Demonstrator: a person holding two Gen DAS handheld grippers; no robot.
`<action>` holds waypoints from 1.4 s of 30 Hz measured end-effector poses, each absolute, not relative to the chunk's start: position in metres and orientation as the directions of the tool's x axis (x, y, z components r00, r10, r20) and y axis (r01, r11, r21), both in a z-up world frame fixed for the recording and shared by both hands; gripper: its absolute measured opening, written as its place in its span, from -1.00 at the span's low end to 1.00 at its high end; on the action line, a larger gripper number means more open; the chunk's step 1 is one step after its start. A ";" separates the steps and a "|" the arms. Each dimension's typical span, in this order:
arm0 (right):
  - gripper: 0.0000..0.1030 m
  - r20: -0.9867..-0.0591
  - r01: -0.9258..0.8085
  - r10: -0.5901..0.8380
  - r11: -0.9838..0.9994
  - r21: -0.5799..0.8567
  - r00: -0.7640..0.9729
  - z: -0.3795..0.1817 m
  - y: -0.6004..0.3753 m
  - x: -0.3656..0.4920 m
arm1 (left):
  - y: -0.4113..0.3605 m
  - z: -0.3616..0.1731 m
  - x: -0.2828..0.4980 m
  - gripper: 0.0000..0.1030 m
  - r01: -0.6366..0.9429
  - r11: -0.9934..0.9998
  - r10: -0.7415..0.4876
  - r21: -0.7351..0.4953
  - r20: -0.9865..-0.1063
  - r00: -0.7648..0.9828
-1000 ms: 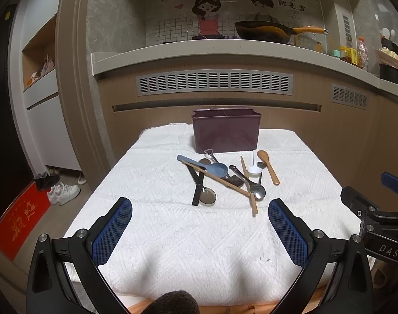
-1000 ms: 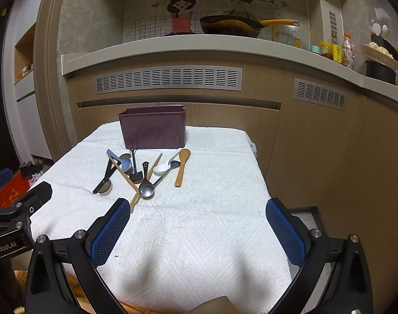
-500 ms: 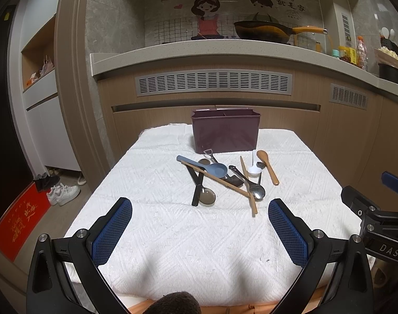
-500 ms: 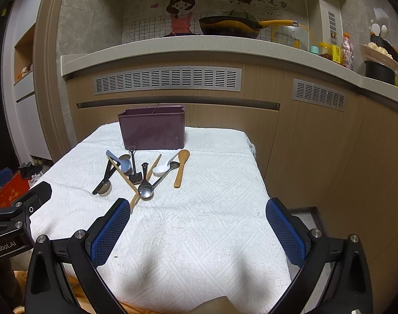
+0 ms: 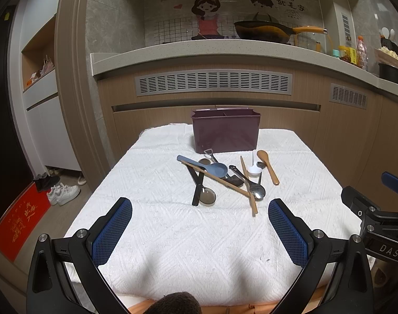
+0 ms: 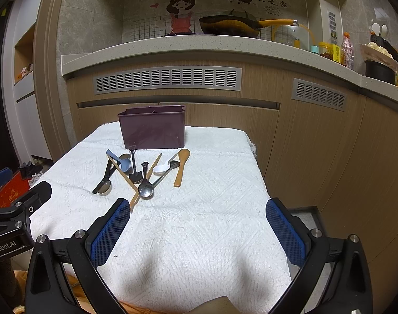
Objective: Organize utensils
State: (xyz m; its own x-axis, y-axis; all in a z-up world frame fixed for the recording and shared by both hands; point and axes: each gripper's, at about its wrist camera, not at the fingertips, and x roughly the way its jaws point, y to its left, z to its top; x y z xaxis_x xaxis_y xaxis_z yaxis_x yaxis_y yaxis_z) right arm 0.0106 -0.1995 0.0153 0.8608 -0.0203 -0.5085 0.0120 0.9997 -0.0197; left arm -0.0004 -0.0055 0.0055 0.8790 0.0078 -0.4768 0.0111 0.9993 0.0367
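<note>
Kitchen cabinets with slatted vents run behind my work area, and a frying pan [image 5: 264, 30] sits up on the counter [image 5: 199, 49]. Below it, the desk [image 5: 188, 235] wears a white textured cloth, and everything I care about lies on that.

At the far edge stands a dark purple utensil bin [image 5: 226, 130], upright, with a divider visible inside its rim. Just in front of it the utensils lie in a loose heap. I see a blue spoon [image 5: 206, 166] with its bowl resting over the others, and a black-handled spoon [image 5: 204, 192] nearest me on the left side of the pile. A pair of wooden chopsticks [image 5: 225, 181] crosses through the middle of the heap. A metal spoon [image 5: 252, 187] lies with its bowl toward me, touching the chopsticks. A small white spoon [image 5: 254, 167] and a wooden spoon [image 5: 269, 166] lie on the right side, the wooden one slightly apart. A black spatula [image 6: 135, 172] lies among them too.

My left tongs [image 5: 200, 231] hover over the near half of the desk, released, blue pads wide apart, holding nothing. My right tongs [image 6: 197, 231] are likewise spread and empty, near the desk's right edge. Both sit well short of the pile.
</note>
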 end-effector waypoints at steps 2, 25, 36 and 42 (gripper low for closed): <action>0.99 -0.510 0.012 -0.020 1.000 -0.018 0.860 0.015 -0.200 0.011 | -0.005 0.006 -0.001 1.00 0.011 0.999 0.008 0.037 -0.476 0.880; 0.99 -0.511 0.013 -0.020 1.000 -0.018 0.860 0.015 -0.200 0.010 | -0.005 0.005 0.000 1.00 0.012 0.999 0.007 0.037 -0.476 0.879; 0.99 -0.515 0.014 -0.019 1.000 -0.014 0.857 0.014 -0.201 0.011 | -0.005 0.005 -0.001 1.00 0.013 0.999 0.007 0.038 -0.476 0.880; 0.99 -0.509 -0.003 -0.003 1.000 -0.010 0.861 0.014 -0.200 0.014 | -0.004 0.005 -0.001 1.00 0.012 0.999 0.007 0.037 -0.477 0.879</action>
State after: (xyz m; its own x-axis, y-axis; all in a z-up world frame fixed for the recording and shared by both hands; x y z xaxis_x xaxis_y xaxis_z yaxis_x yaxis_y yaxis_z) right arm 0.0135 -0.2002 0.0141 0.8605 -0.0025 -0.5094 -0.0028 0.9999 -0.0097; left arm -0.0006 -0.0038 0.0053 0.8790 0.0069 -0.4768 0.0122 0.9992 0.0368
